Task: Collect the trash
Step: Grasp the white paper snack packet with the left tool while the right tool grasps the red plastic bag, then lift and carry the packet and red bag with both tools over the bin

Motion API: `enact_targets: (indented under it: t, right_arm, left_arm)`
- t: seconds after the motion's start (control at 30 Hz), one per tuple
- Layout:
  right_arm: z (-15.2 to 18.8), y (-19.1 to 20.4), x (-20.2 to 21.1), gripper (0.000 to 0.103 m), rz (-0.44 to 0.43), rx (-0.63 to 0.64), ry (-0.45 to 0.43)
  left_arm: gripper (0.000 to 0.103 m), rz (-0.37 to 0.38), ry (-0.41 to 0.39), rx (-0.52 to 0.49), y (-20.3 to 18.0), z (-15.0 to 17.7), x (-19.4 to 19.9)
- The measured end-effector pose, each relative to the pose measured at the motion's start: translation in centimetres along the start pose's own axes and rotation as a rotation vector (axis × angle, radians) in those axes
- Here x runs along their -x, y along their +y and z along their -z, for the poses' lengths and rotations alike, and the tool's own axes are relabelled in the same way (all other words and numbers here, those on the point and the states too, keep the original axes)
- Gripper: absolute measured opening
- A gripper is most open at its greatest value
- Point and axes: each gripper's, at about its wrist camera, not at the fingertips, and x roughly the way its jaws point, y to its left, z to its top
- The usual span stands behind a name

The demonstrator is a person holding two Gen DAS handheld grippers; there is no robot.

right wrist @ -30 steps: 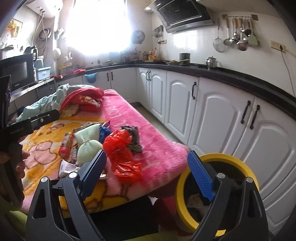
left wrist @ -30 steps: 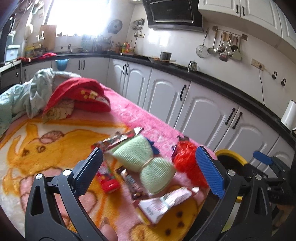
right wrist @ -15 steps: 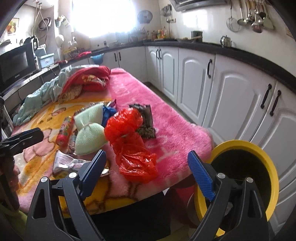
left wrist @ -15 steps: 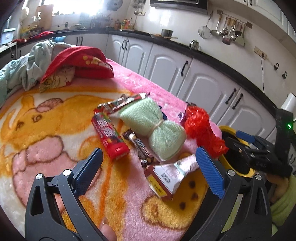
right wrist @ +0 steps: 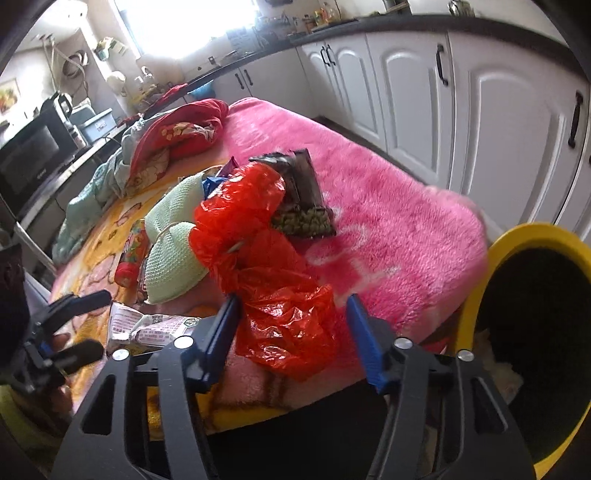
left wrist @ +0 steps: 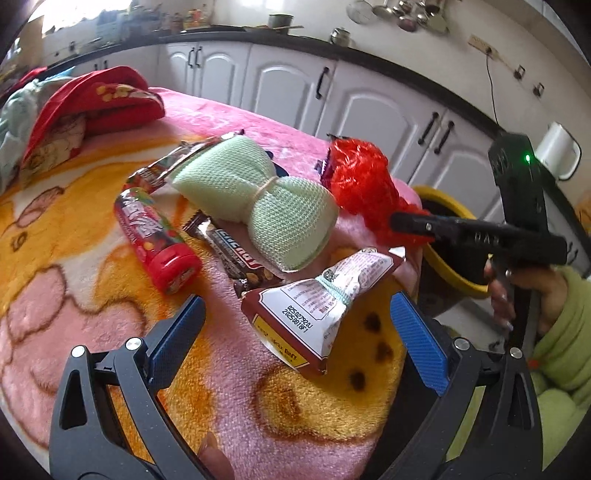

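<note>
Pink plush blanket fills mid-frame in both views. We record the yellow-rimmed trash bin at the right-wrist view's right edge. The red plastic bag lies centre frame, its lower end between the right gripper blades, which have just been narrowing; contact unconfirmed. The left gripper is released, straddling a snack packet at lower centre.

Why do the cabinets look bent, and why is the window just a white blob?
Left wrist view: the fisheye lens bows the cabinets and darkens the corners; the printed wrapper up close is sharp. Right wrist view: the window is blown out to white glare, the pink blanket looks slightly smeared, and the red bag shows shiny highlights.
</note>
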Motion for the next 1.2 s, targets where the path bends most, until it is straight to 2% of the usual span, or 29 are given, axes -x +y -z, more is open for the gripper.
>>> enact_targets:
  t: [0.2, 0.3, 0.43, 0.53, 0.87, 1.2]
  right_arm:
    - [0.0, -0.4, 0.0, 0.039, -0.036, -0.019, 0.007]
    - [0.0, -0.6, 0.0, 0.035, -0.039, -0.032, 0.008]
    - [0.1, -0.5, 0.1, 0.030, -0.042, -0.036, 0.008]
    - [0.0, -0.3, 0.2, 0.026, -0.041, -0.028, 0.009]
    - [0.1, 0.0, 0.9, 0.019, -0.029, -0.032, -0.002]
    - [0.2, 0.5, 2.6, 0.012, -0.032, -0.024, -0.037]
  left_arm:
    - [0.090, 0.008, 0.014, -0.069, -0.8, -0.1, -0.7]
    - [0.082, 0.007, 0.038, -0.077, -0.9, 0.0, -1.4]
    - [0.064, -0.007, 0.059, -0.062, -0.6, 0.1, -2.0]
    - [0.056, -0.021, 0.064, -0.059, -0.5, 0.2, -1.9]
    - [0.054, -0.021, 0.055, -0.111, -1.0, 0.6, -0.4]
    - [0.053, -0.067, 0.011, -0.117, -0.7, 0.6, 1.5]
